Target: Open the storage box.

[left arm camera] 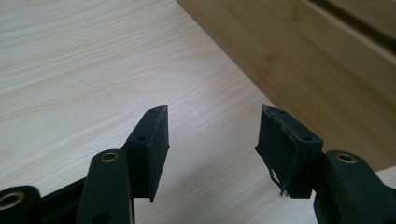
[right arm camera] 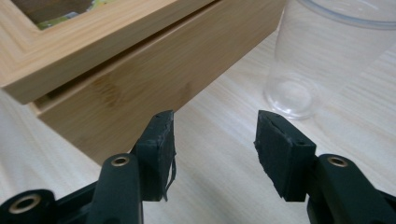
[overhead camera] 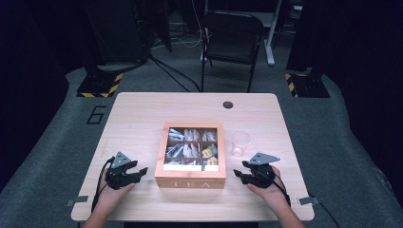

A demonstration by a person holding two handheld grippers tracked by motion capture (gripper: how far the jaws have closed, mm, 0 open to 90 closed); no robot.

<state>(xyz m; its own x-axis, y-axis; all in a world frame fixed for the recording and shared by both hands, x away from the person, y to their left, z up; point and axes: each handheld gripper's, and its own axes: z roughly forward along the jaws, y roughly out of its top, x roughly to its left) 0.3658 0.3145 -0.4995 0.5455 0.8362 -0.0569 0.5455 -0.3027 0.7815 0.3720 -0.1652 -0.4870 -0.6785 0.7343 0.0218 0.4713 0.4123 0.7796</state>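
High view: wooden box (overhead camera: 190,180) lettered "TEA" sits mid-table (overhead camera: 142,109), bare wood either side. Left gripper (overhead camera: 139,172) and right gripper (overhead camera: 237,174) flank it, jaws apart, holding nothing; clear cup (overhead camera: 240,143) stands just beside.

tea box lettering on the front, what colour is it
White or pale letters reading TEA on the light wooden tea box. Best seen in the high view.

Place: recording studio or lab
Evidence: dark curtains, hazard-striped stand bases (overhead camera: 100,85), floor cables (overhead camera: 173,76), numbered grey floor (overhead camera: 96,114)
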